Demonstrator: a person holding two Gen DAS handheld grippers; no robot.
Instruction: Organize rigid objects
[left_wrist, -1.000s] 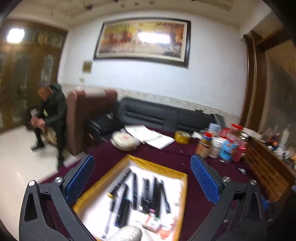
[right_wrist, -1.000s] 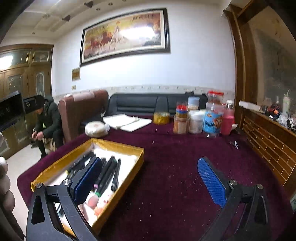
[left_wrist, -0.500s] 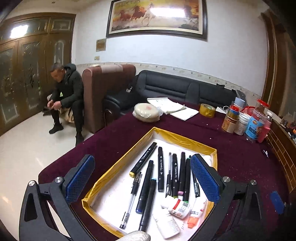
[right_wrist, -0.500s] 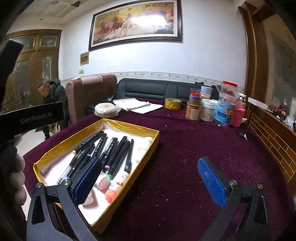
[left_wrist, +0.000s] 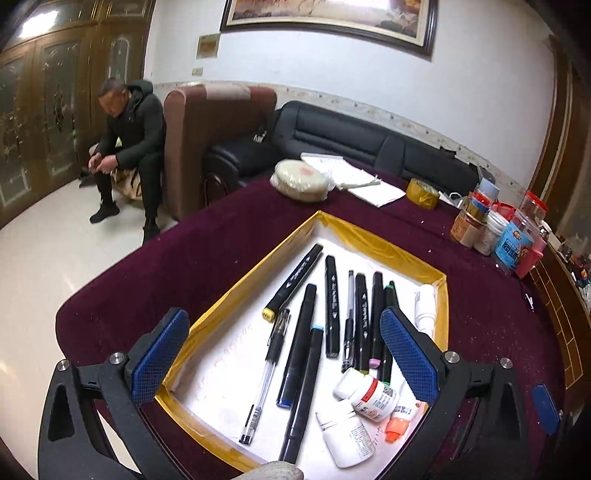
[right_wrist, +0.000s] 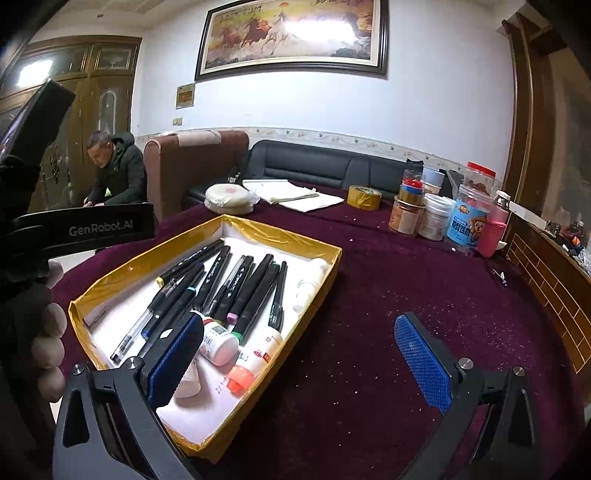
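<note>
Both grippers dipped toward the tray (left_wrist: 384, 242); pens (left_wrist: 331, 306) (lengthwise, pointing away) inside; jaws wide, empty.

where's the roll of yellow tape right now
The yellow tape roll sits on the maroon tablecloth beyond the gold tray, between the white papers to its left and the cluster of jars to its right.

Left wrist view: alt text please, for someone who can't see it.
The open left claw hovers over a gold-rimmed tray of black pens and small white bottles on a maroon tablecloth. Jars, a tape roll and a seated person lie beyond.
</note>
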